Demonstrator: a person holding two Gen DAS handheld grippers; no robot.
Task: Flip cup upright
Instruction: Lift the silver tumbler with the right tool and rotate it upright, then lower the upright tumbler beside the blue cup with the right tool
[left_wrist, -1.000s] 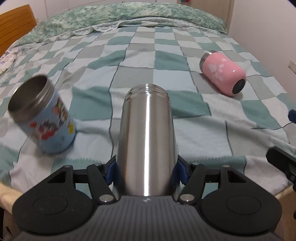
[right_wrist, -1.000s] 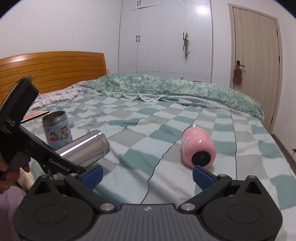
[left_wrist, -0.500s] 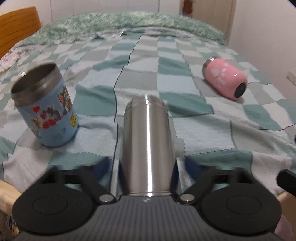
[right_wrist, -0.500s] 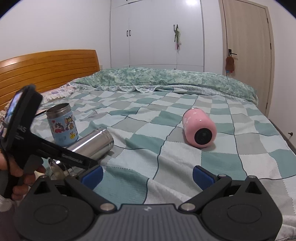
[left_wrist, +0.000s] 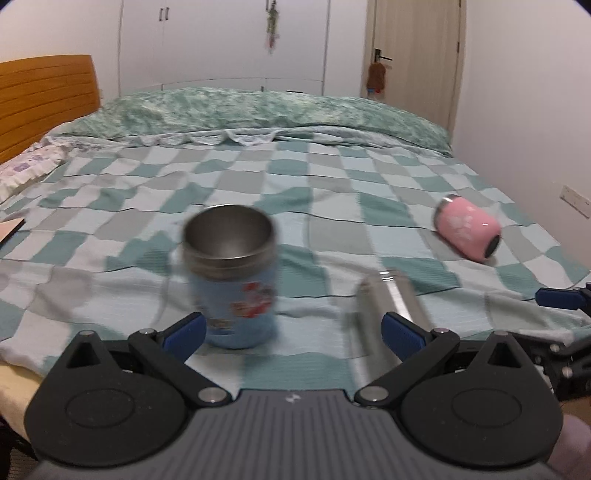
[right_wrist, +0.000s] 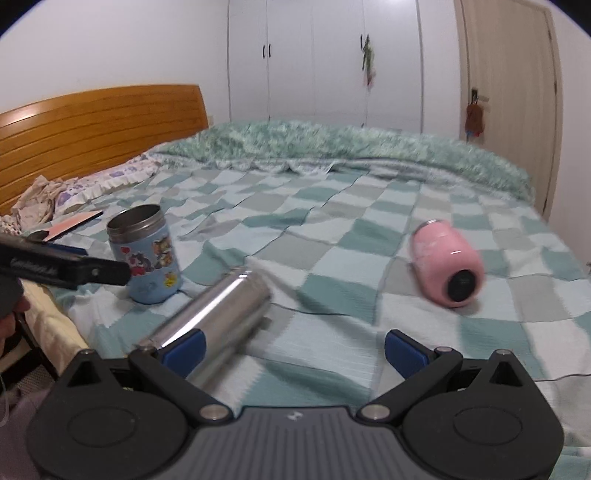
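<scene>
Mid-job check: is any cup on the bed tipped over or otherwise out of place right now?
Yes. The silver cup lies on its side on the checked blanket, and the pink cup also lies on its side, base toward the right wrist camera. Only the blue cartoon cup stands upright, mouth up. Both grippers are open and hold nothing.

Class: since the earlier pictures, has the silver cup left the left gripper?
Yes. The silver cup now lies on the checked blanket, outside the open left gripper, beside the blue cup.
</scene>
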